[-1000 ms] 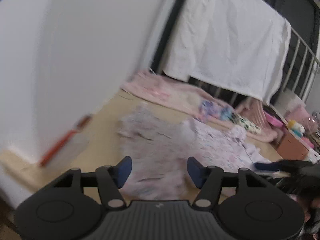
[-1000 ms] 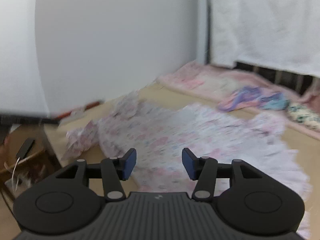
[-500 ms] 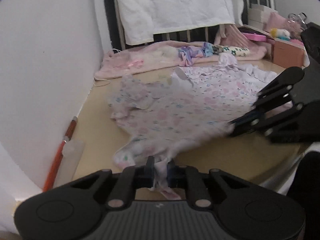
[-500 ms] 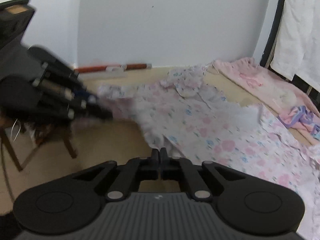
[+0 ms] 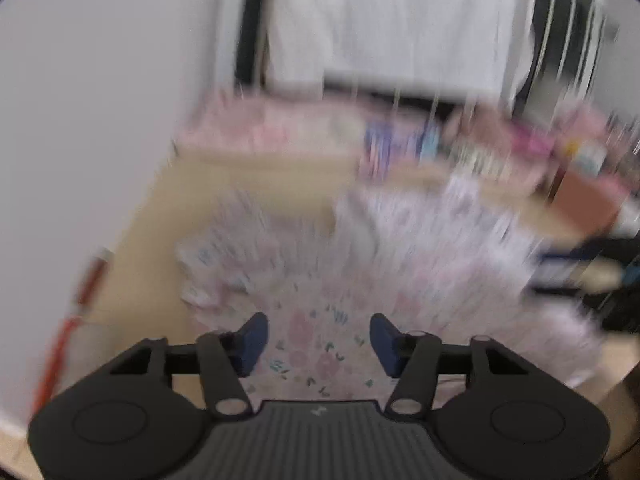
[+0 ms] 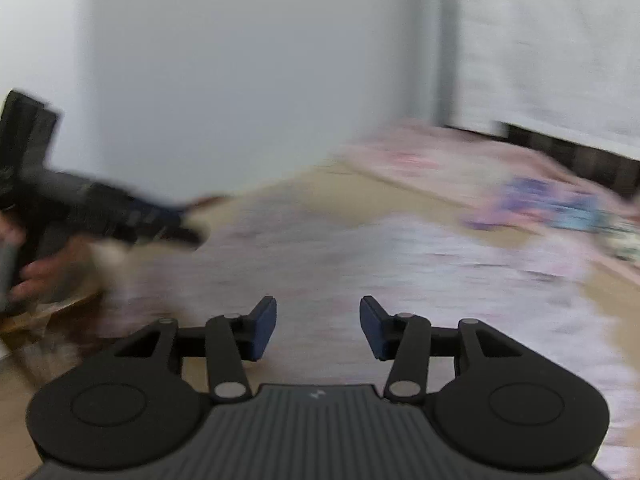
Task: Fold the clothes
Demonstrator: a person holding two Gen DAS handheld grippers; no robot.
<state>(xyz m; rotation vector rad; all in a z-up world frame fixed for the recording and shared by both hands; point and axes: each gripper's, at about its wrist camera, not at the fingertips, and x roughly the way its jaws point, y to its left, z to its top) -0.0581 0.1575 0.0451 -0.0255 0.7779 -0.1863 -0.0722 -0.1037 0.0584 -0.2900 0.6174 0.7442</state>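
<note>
Both views are smeared with motion blur, so fine detail is hard to make out. The left gripper (image 5: pixel 319 344) has its 2 blue-padded fingers (image 5: pixel 252 342) spread wide apart with nothing between them, poised over the near edge of the floral garment (image 5: pixel 360 272). That garment, pale with pink flowers and small green sprigs, lies spread out over the tan tabletop (image 5: pixel 224 184); its near hem sits right under the left gripper and its left side is bunched into a rumpled heap. The right gripper (image 6: pixel 318 326) is likewise wide open and empty, hanging over the same floral garment (image 6: pixel 400 264), which from this side stretches across the table towards the far right. In the right wrist view the left gripper (image 6: pixel 160 224) shows at the left as a dark blurred shape, held by a hand (image 6: pixel 44 268), with its tip over the garment's left edge; I cannot tell from there whether it touches the cloth. Along the table's far side lies a pink blanket (image 5: pixel 272 128), with a small purple and blue cloth (image 6: pixel 548 204) bunched beside it. A white sheet (image 5: pixel 400 20) hangs behind. An orange rod (image 5: pixel 76 312) lies along the table's left edge by the white wall (image 6: pixel 240 72).
</note>
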